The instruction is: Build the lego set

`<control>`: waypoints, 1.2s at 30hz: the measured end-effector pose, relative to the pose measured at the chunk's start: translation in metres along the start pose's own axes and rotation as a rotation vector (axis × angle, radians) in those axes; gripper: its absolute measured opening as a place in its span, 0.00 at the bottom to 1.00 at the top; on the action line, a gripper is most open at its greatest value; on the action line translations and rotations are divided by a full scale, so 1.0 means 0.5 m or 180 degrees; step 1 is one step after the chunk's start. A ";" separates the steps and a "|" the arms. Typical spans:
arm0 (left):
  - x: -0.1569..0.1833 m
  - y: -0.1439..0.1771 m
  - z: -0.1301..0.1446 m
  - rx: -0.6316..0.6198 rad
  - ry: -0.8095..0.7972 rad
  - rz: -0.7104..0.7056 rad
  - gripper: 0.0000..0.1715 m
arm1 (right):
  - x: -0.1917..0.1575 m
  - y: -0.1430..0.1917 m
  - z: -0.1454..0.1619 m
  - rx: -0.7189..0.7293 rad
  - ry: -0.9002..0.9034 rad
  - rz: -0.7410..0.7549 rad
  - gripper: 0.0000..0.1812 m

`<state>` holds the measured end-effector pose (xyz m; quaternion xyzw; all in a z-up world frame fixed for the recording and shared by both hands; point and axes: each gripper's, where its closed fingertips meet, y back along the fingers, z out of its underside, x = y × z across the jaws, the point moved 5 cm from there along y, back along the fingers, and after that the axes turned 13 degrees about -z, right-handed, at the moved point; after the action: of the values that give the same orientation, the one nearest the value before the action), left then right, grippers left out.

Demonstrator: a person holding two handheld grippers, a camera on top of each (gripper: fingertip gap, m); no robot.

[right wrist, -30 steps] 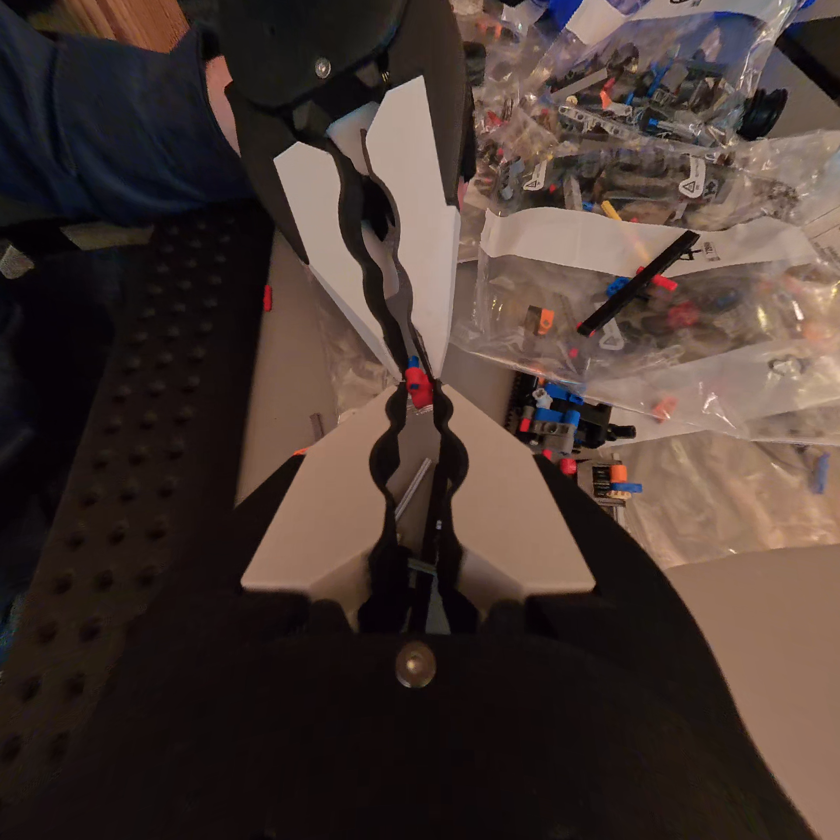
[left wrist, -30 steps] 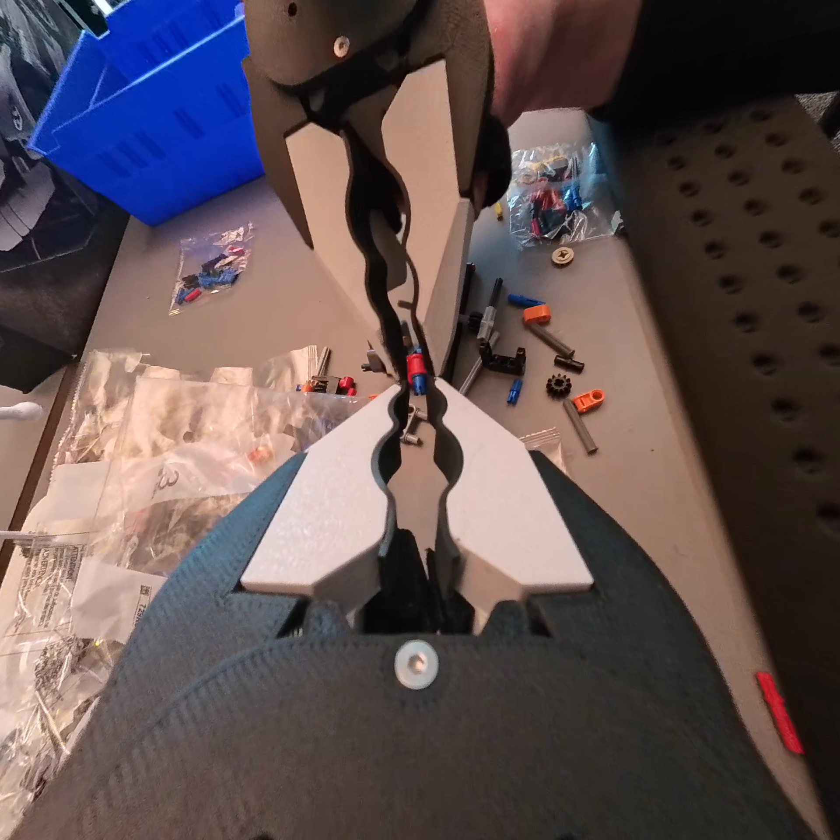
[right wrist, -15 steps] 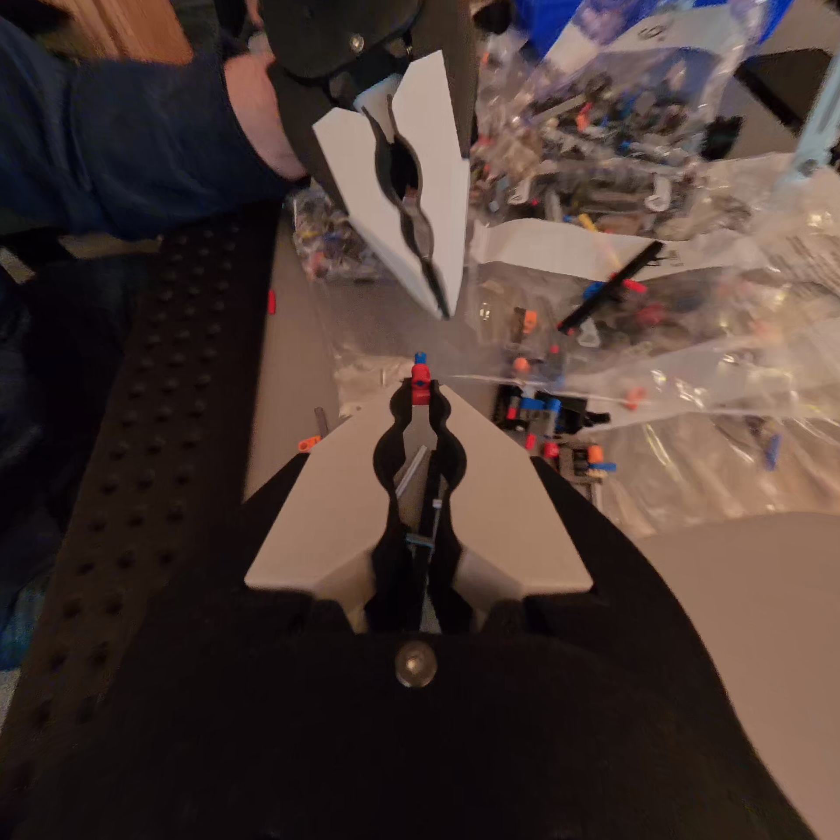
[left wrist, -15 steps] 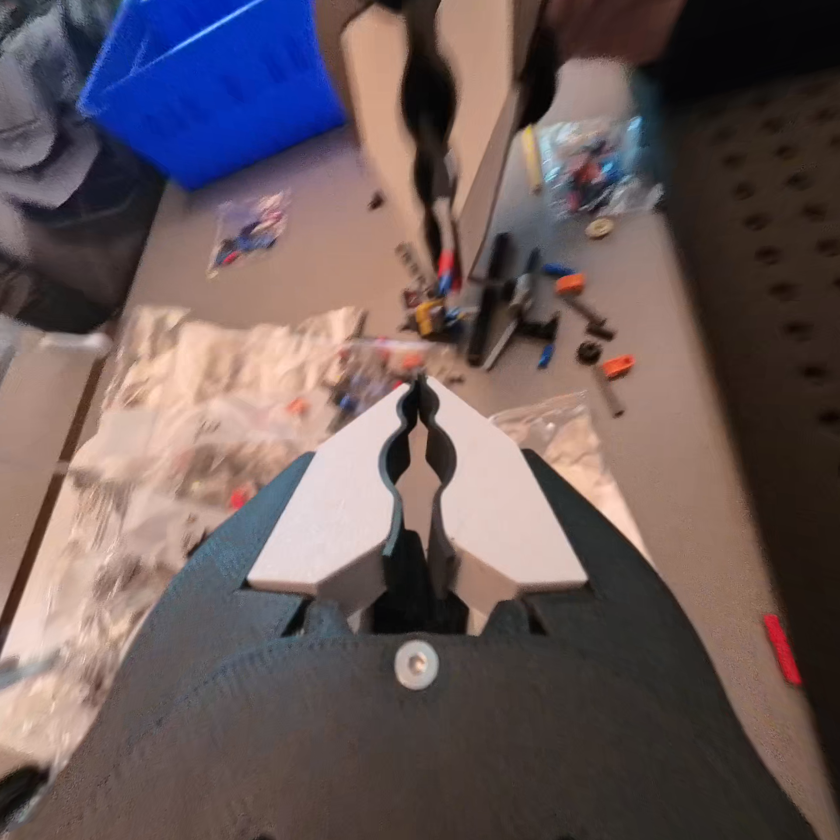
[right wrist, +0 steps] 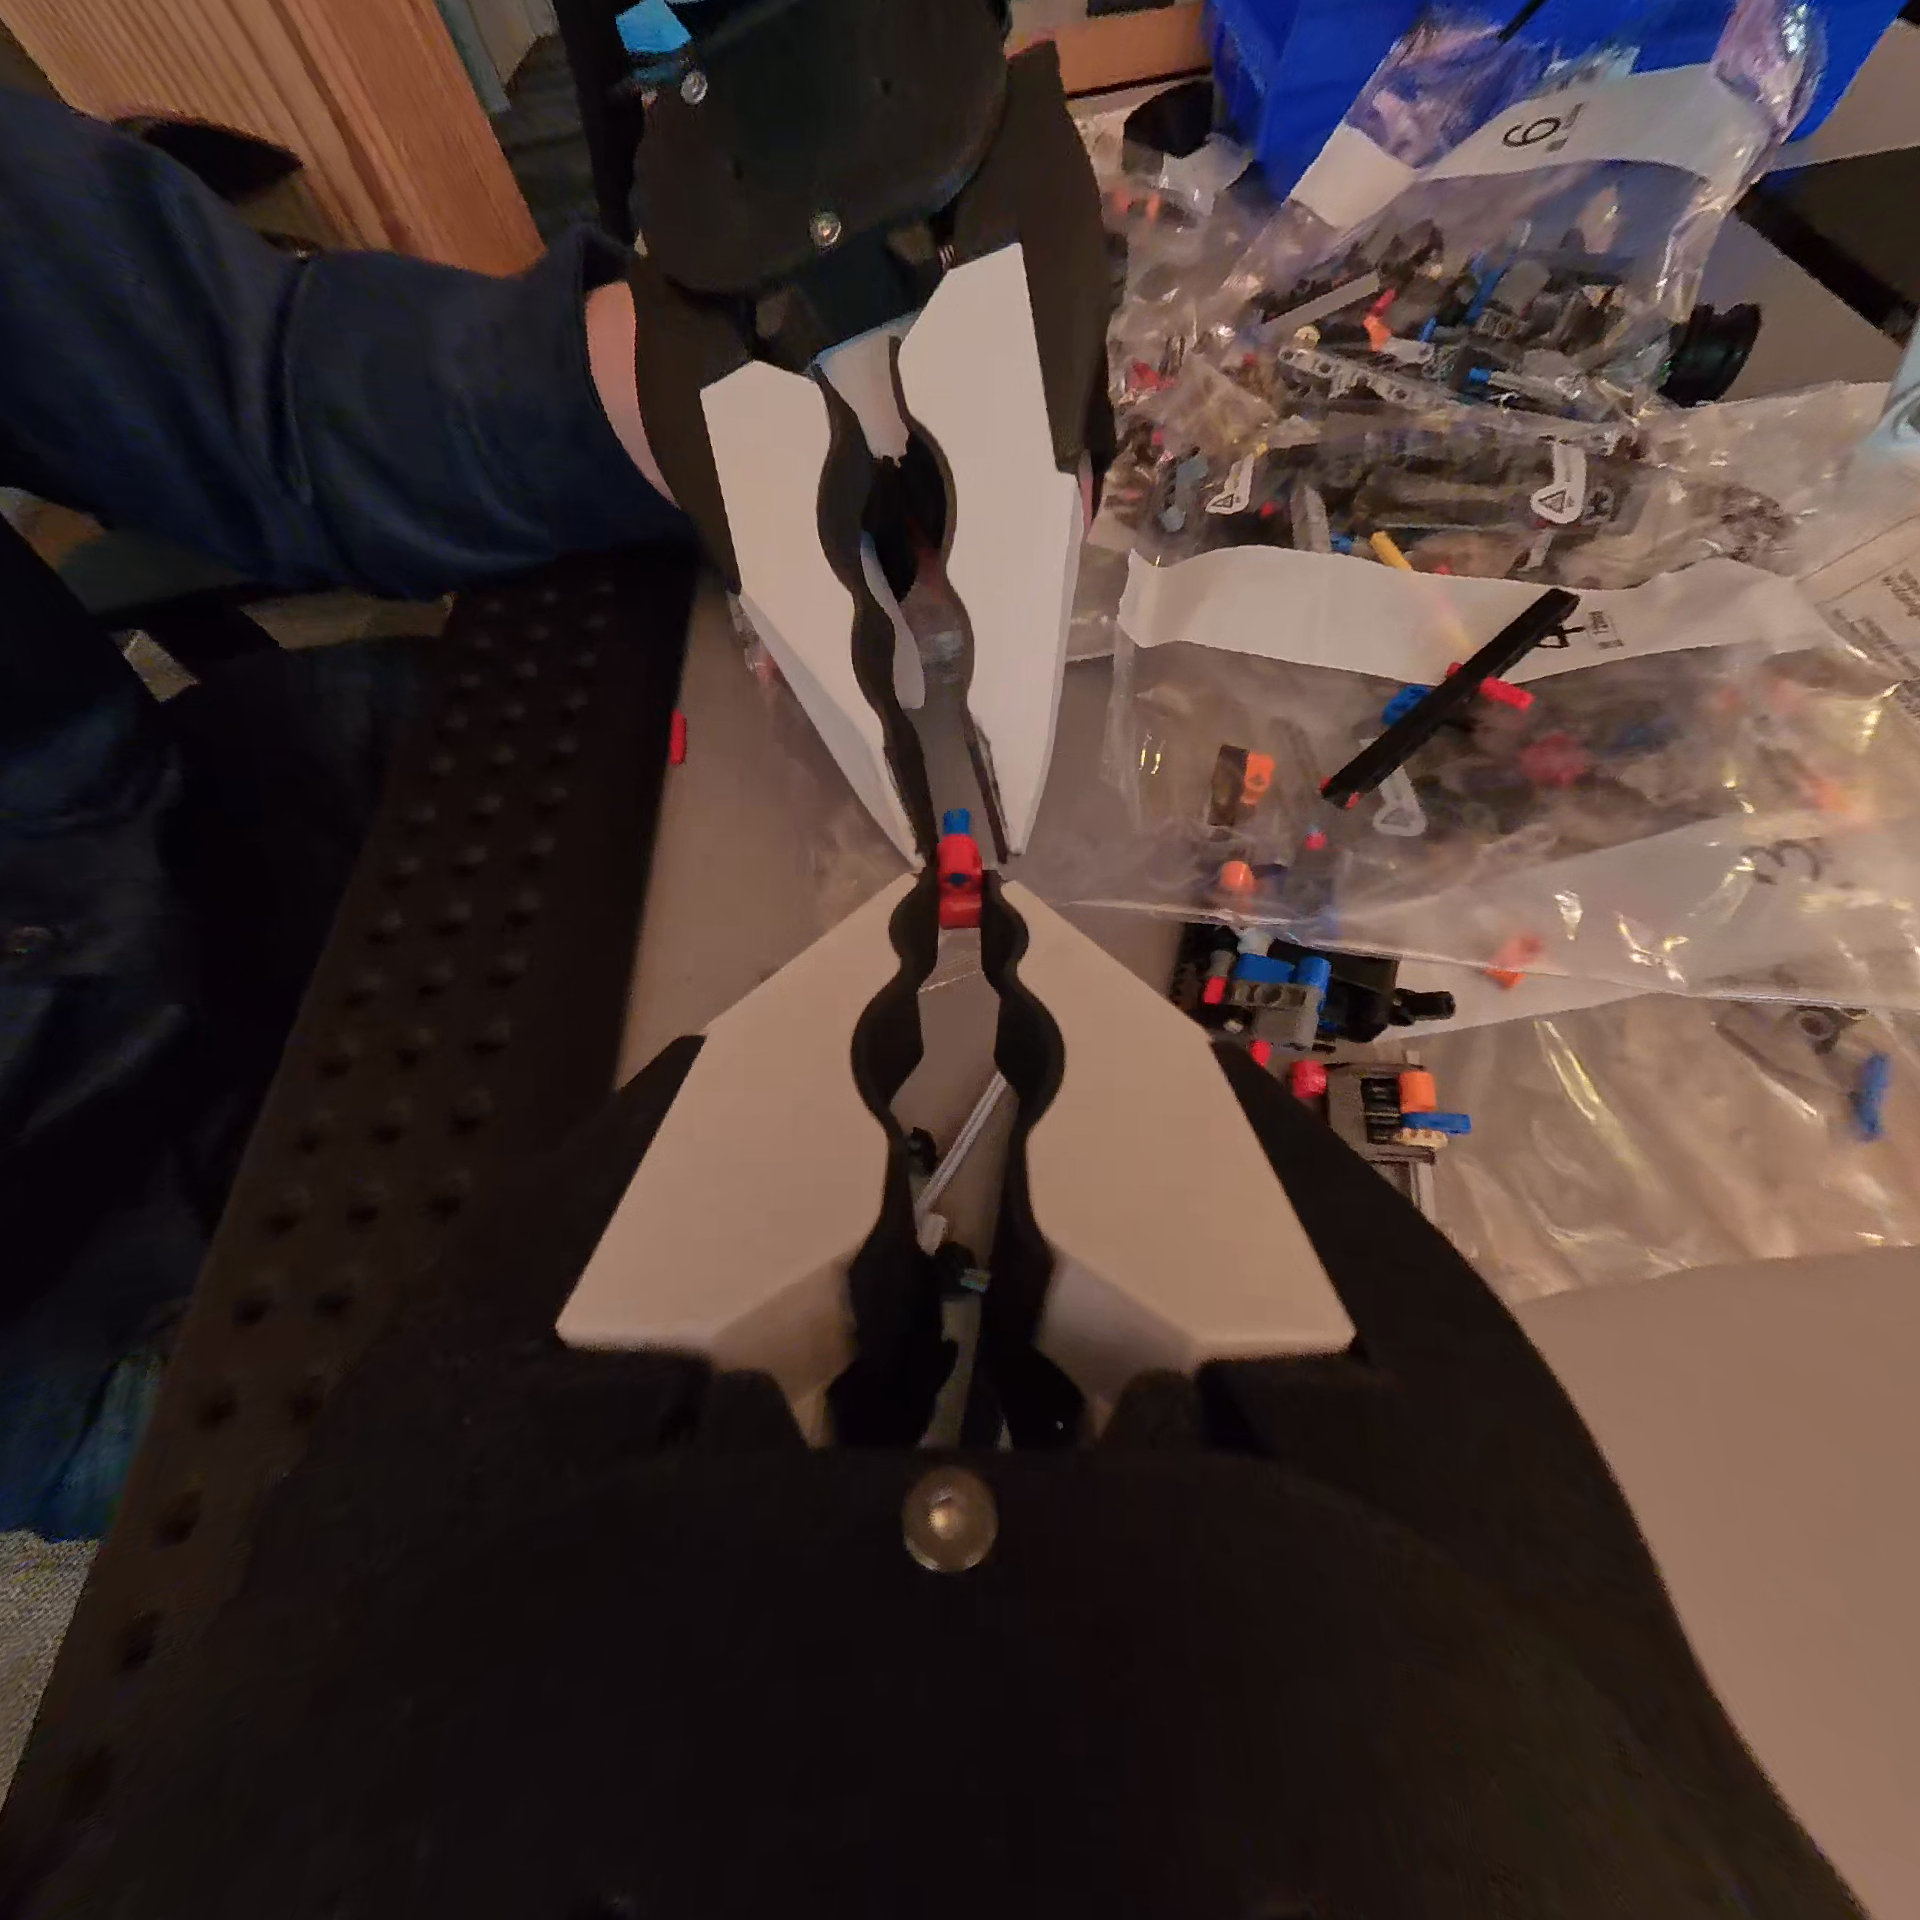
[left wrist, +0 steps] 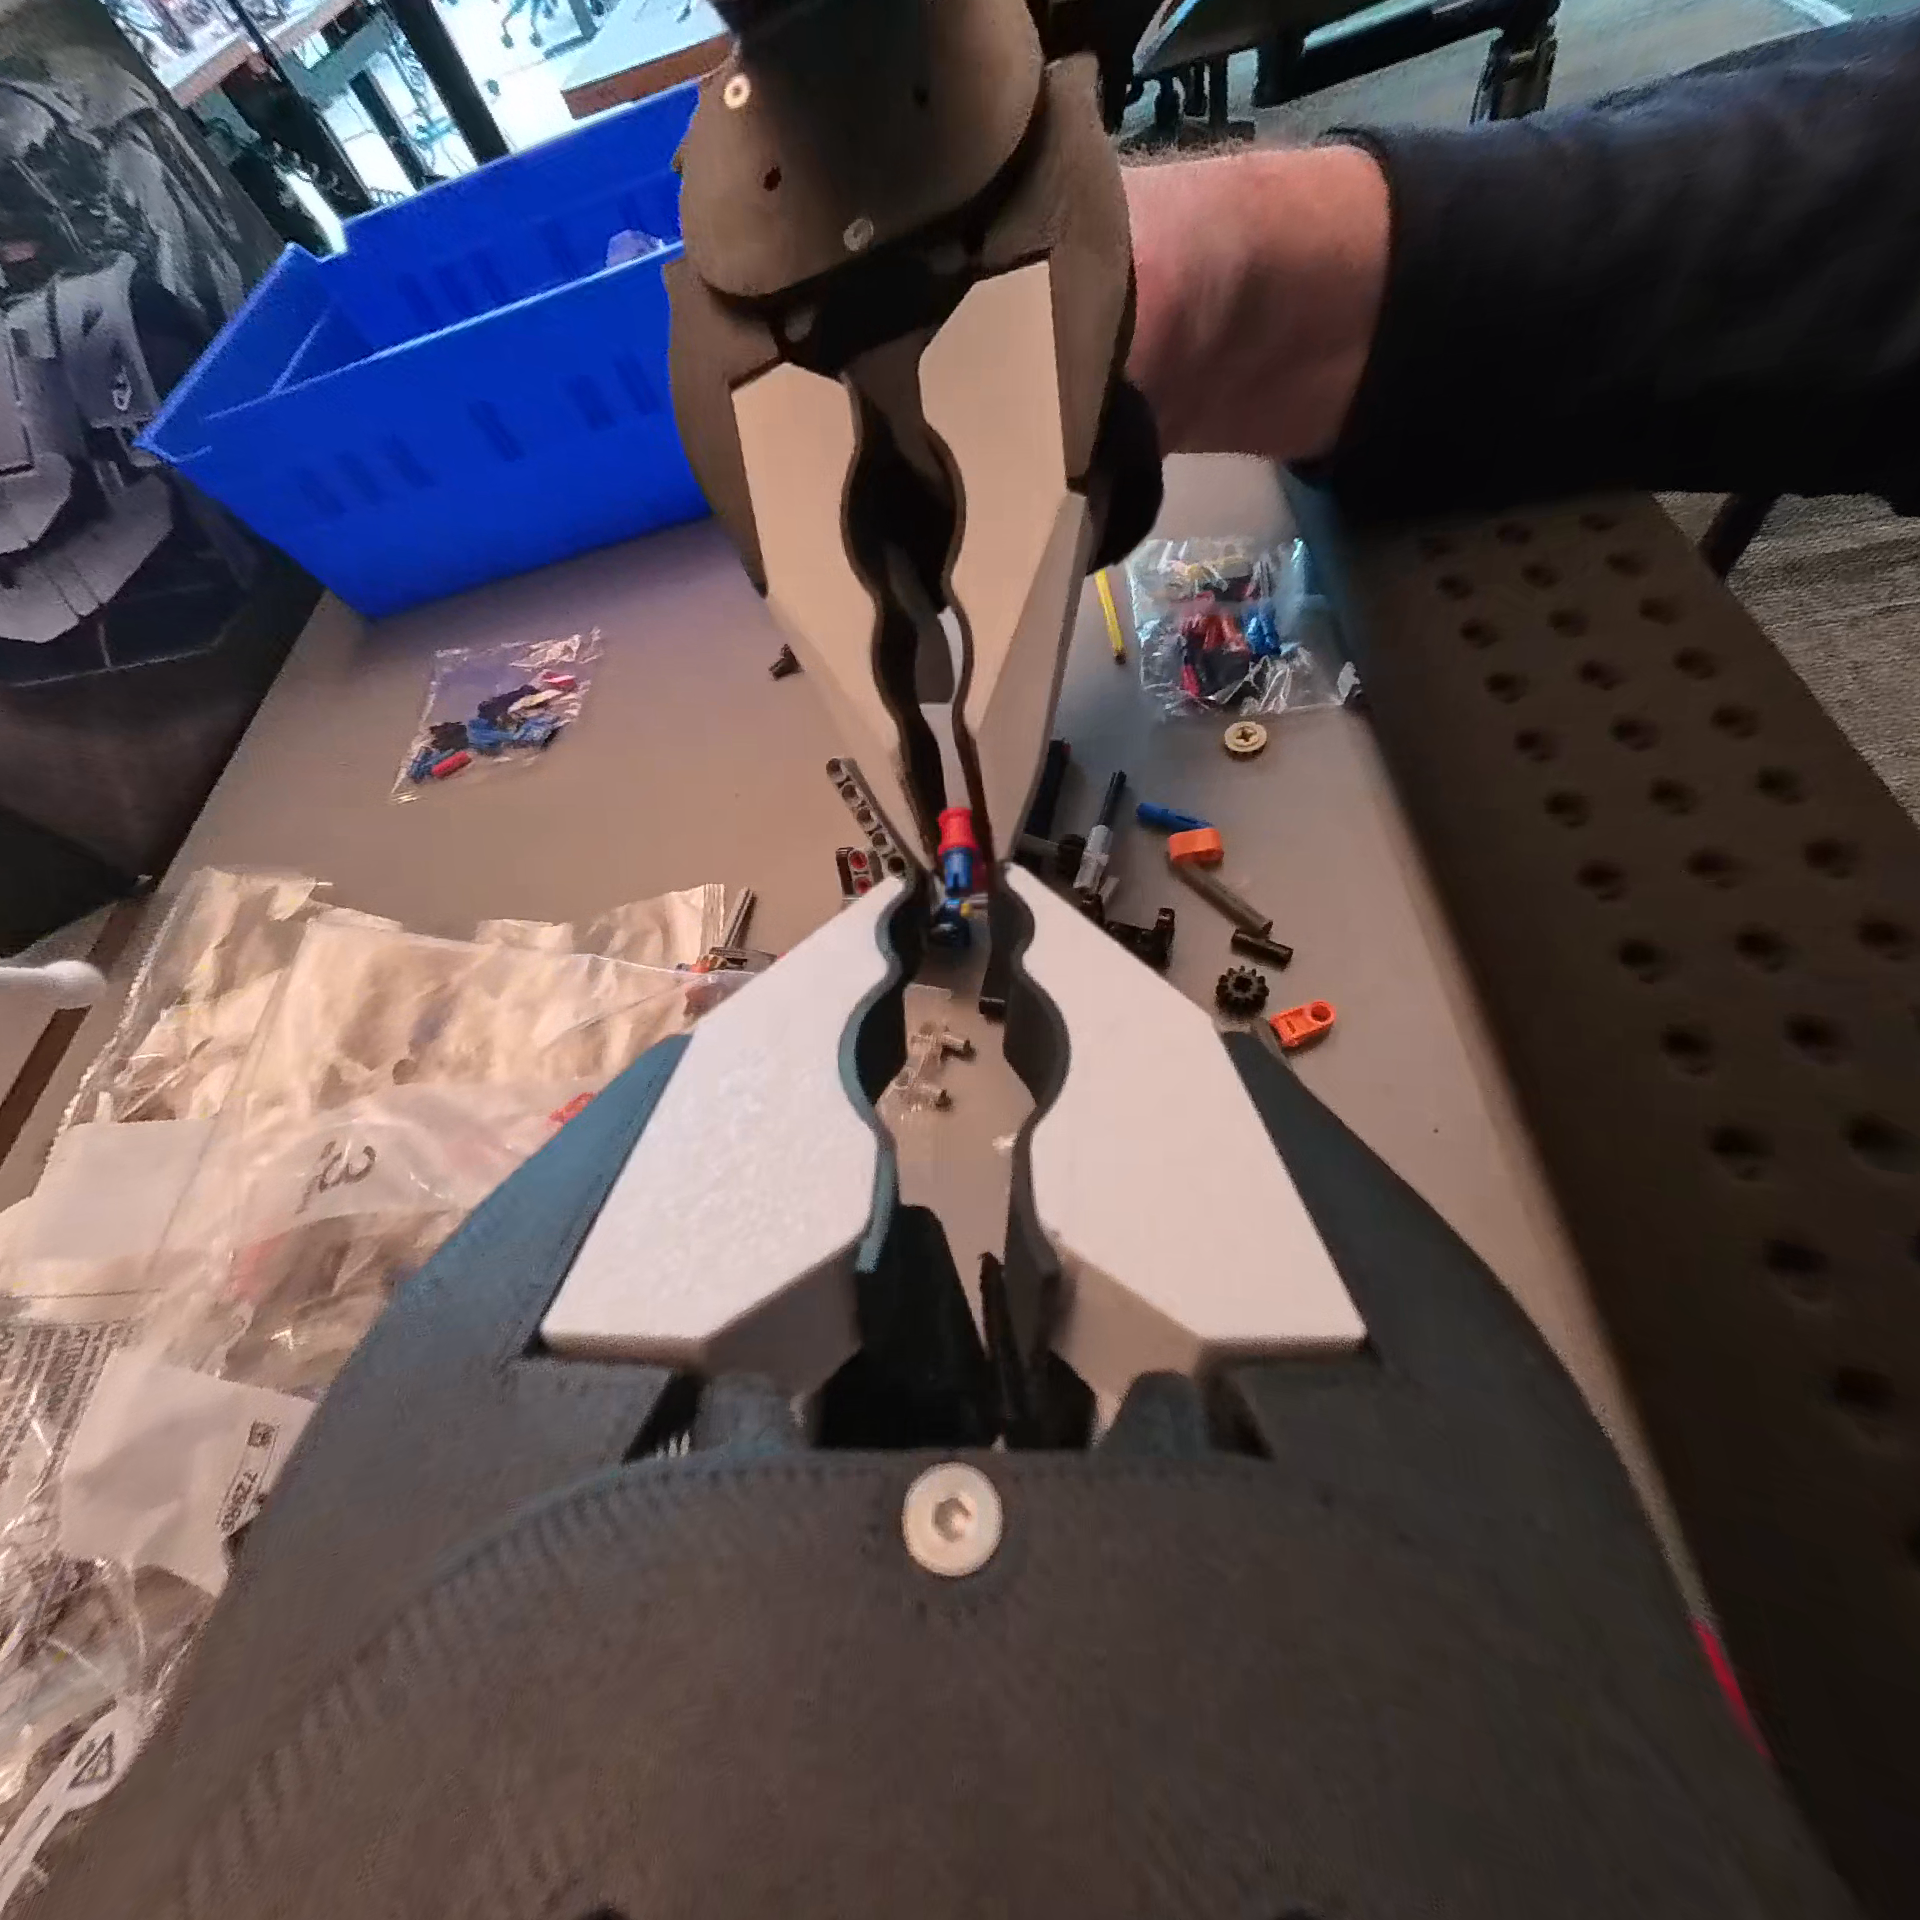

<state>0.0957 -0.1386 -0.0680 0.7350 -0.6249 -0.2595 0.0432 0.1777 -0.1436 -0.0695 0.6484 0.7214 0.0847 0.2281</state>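
**Left wrist view.** The left tool (left wrist: 954, 888) was seen from 6 o'clock, its tips standing slightly apart above the grey worktop (left wrist: 644, 727). The right tool (left wrist: 956, 831) was presented from 12 o'clock, held by a hand (left wrist: 1247, 312), so that the two sets of tips met nose to nose. A red-and-blue piece (left wrist: 954, 836) was clamped at the right tool's tips. Its blue end was directed into the gap of the left tool. Whether the left pads touched it could not be determined. A blue bin (left wrist: 436, 416) was located at 10 o'clock. A small bag of parts (left wrist: 488, 717) was laid on the worktop below the bin. Crumpled clear bags (left wrist: 312, 1039) were spread at 8 o'clock. Loose parts were scattered at 3 o'clock of the tips, among them an orange connector (left wrist: 1195, 847) and a black gear (left wrist: 1242, 987).

**Right wrist view.** The right tool (right wrist: 958, 894) was seen from 6 o'clock, closed on the red body of the red-and-blue piece (right wrist: 958, 873). The blue end projected toward 12 o'clock, between the parted tips of the left tool (right wrist: 961, 847). Part-filled clear bags (right wrist: 1455, 727) were piled from 1 to 3 o'clock. A partly built assembly (right wrist: 1288, 992) was lying just at 3 o'clock of the tips. A black perforated panel (right wrist: 416, 935) was located at 9 o'clock.
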 end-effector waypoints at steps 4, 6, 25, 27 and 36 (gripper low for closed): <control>0.001 0.002 -0.001 0.0022 -0.0011 0.0007 0.04 | 0.000 0.001 -0.003 0.0046 0.0003 -0.0005 0.03; 0.002 0.004 -0.003 0.0025 -0.0023 0.0015 0.04 | -0.002 0.001 -0.004 0.0058 0.0018 -0.0017 0.03; 0.010 -0.002 0.017 -0.0238 -0.0144 0.0051 0.04 | -0.009 -0.023 0.006 -0.0613 0.0696 0.0513 0.03; 0.004 0.003 0.008 -0.0127 -0.0041 0.0056 0.03 | -0.011 -0.015 -0.003 -0.0473 0.0657 0.0488 0.03; -0.078 0.109 -0.045 0.0740 0.0648 -0.0170 0.00 | -0.010 0.016 0.005 -0.0430 0.0617 0.0604 0.02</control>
<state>0.0534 -0.1191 -0.0149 0.7739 -0.6234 -0.1106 0.0141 0.1864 -0.1477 -0.0671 0.6856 0.6681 0.2164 0.1915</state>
